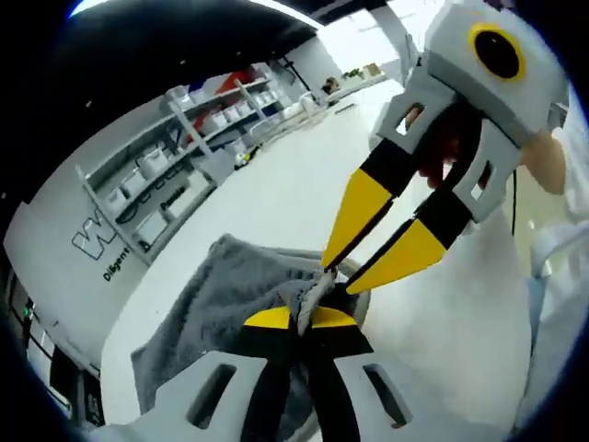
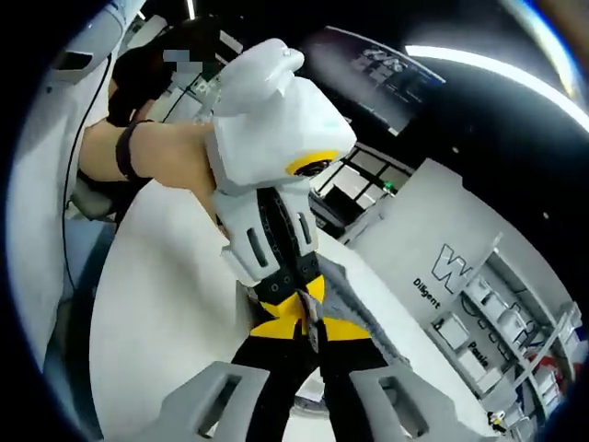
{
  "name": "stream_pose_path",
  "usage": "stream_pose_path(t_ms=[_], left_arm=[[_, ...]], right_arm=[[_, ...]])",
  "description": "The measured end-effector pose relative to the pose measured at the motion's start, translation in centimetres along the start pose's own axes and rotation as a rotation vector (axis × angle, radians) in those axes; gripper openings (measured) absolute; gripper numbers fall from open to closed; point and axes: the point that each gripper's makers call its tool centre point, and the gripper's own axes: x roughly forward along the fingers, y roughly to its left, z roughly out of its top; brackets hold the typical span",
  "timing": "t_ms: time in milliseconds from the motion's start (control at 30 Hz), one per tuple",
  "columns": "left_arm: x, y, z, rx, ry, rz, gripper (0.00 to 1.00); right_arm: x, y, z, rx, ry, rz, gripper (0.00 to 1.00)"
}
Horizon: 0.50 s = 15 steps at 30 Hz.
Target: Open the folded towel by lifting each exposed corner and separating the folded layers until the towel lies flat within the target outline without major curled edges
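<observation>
A grey towel [image 1: 212, 304] lies bunched on the white table [image 1: 276, 193], with one edge pulled up toward me. In the left gripper view my left gripper [image 1: 302, 318] is shut on that raised edge, its yellow tips pinching the cloth. My right gripper [image 1: 339, 278] reaches down from the upper right, its yellow fingers [image 1: 359, 212] closing on the same edge just beyond. In the right gripper view my right gripper [image 2: 313, 330] pinches a thin grey strip of the towel [image 2: 357, 302]. There the left gripper [image 2: 299, 296] points down, almost tip to tip with the right one.
Shelving with white bins [image 1: 184, 157] lines the far wall beside a lettered panel [image 1: 97, 241]. A person's hand [image 1: 442, 147] holds the right gripper, and a forearm with a dark wristband [image 2: 138, 152] holds the left one. Bare table top [image 1: 442, 322] spreads to the right of the towel.
</observation>
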Motion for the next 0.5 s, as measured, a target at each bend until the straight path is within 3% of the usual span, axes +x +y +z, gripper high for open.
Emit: stream_pose_path(t_ms=[133,200,333,500], left_arm=[[-1.0,2.0,0.1,-0.178,-0.065,0.017,0.02],[-1.5,3.4,-0.2,-0.217,-0.067,0.05,0.02],[-3.0,6.0,-1.1,-0.258,-0.075,0.138,0.02],[-4.4,8.1,-2.5,-0.283,-0.062,0.198,0.02]], right_arm=[[-0.6,0.0,-1.8,0.07,0.026,-0.014,0.11],[-0.4,0.6,-3.3,0.116,0.07,0.019,0.11],[0.0,2.3,-4.9,0.145,0.142,0.069,0.12],[1.0,1.7,-5.0,0.239,0.13,0.044,0.13]])
